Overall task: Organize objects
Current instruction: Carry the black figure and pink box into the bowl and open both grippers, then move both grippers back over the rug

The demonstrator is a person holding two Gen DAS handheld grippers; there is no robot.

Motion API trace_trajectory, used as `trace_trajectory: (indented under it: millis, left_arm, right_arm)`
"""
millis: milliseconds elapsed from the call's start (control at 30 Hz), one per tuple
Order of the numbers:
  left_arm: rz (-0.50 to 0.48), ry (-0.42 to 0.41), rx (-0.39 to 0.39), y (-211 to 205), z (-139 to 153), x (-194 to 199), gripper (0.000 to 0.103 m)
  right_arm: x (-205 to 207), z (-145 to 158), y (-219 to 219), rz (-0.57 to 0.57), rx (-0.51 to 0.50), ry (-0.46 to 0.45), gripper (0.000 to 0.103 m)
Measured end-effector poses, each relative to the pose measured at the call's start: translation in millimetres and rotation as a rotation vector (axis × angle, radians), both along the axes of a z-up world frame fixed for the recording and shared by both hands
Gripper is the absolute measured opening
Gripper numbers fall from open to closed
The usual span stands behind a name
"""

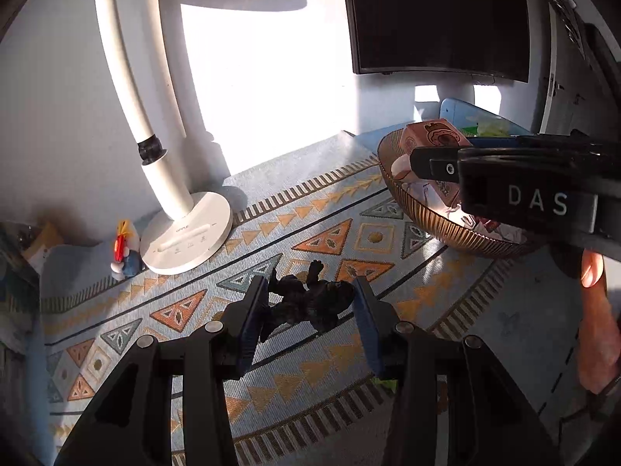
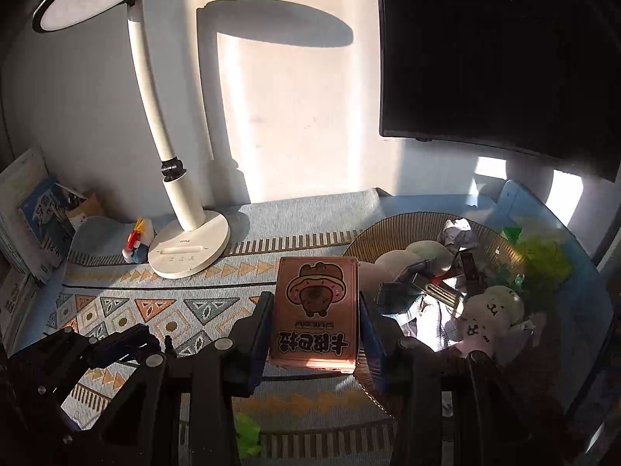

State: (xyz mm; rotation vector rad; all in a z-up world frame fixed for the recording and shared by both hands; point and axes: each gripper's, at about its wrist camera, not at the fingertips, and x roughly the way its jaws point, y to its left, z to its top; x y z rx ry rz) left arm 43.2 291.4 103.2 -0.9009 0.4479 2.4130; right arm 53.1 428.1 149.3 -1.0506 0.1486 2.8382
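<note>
Carrying the pink card box [image 2: 314,312] pinched between its blue pads, our right hand-held gripper [image 2: 315,322] hung just at the near rim of the ribbed amber bowl [image 2: 388,229], the box upright with its cartoon face toward the camera. In the left wrist view the same box [image 1: 434,136] showed above the bowl's rim [image 1: 434,229]. We judged the step in hand to be dropping it in among the things already there: pale plush toys [image 2: 491,310], crumpled paper [image 2: 458,233] and a few small items we could not name.

To do that well, we thought the box should travel further over the bowl's middle and come low before the jaws parted, so it would not tip back over the rim onto the patterned mat [image 2: 163,310].

Our left hand-held gripper [image 1: 310,310] stood spread, its pads on either side of a small dark figurine [image 1: 306,299] lying on the mat [image 1: 341,240]; whether they touched it we could not tell. A square, low closing around its body seemed best, since its limbs stuck out unevenly.

Beyond stood a white desk lamp [image 2: 186,248], a small red-and-blue toy [image 2: 136,246] beside its base, and a dark monitor [image 2: 496,54] at the back of the table.
</note>
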Motion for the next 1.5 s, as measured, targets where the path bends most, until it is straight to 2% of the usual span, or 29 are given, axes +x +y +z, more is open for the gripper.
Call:
trace_trajectory:
  millis: [267, 433, 600, 733, 833, 867, 900, 933, 967, 1033, 1100, 1233, 1300, 1333, 1433, 1500]
  left_arm:
    - [-0.04, 0.011, -0.015, 28, -1, 7, 0.041]
    - [-0.044, 0.007, -0.036, 34, -8, 6, 0.041]
    - [-0.018, -0.028, 0.019, 27, 6, -10, 0.041]
    - [-0.202, -0.039, 0.117, 59, 36, -7, 0.041]
    - [-0.292, -0.038, 0.194, 91, 42, -8, 0.043]
    - [-0.315, -0.052, 0.21, 102, 40, -10, 0.056]
    - [-0.328, -0.066, 0.225, 111, 36, -12, 0.079]
    - [-0.323, -0.066, 0.239, 117, 32, -14, 0.089]
    - [-0.303, -0.057, 0.235, 121, 29, -15, 0.094]
    - [-0.265, -0.061, 0.203, 119, 24, -19, 0.094]
    - [-0.227, -0.06, 0.211, 100, 23, -22, 0.094]
    - [-0.085, 0.014, 0.181, 33, 24, -19, 0.094]
    - [0.014, 0.042, 0.143, -9, 22, -19, 0.102]
    - [0.073, 0.051, 0.109, -30, 19, -17, 0.102]
    - [0.214, 0.018, 0.002, -86, -2, -18, 0.102]
    - [0.304, -0.025, -0.063, -117, -20, -19, 0.102]
  right_arm:
    - [12, 2, 62, -0.113, -0.094, 0.01, 0.042]
    - [13, -7, 76, -0.113, -0.14, -0.006, 0.042]
    - [16, 13, 91, -0.181, -0.125, 0.055, 0.042]
    - [14, 39, 114, -0.302, -0.107, 0.095, 0.042]
    - [3, 40, 139, -0.348, -0.115, 0.071, 0.042]
    - [-3, 37, 147, -0.363, -0.105, 0.045, 0.046]
    - [-9, 32, 153, -0.369, -0.091, 0.018, 0.052]
    - [-13, 28, 158, -0.379, -0.076, -0.005, 0.073]
    - [-13, 24, 162, -0.401, -0.055, -0.009, 0.083]
    - [-7, 19, 162, -0.411, -0.029, -0.009, 0.083]
    - [9, 22, 153, -0.369, -0.057, 0.024, 0.083]
    - [34, 34, 100, -0.156, -0.088, 0.09, 0.084]
    - [41, 35, 63, -0.036, -0.074, 0.094, 0.088]
    - [43, 32, 44, 0.011, -0.072, 0.09, 0.09]
    - [43, 9, -10, 0.144, -0.084, 0.054, 0.091]
    - [34, -19, -43, 0.196, -0.088, -0.018, 0.092]
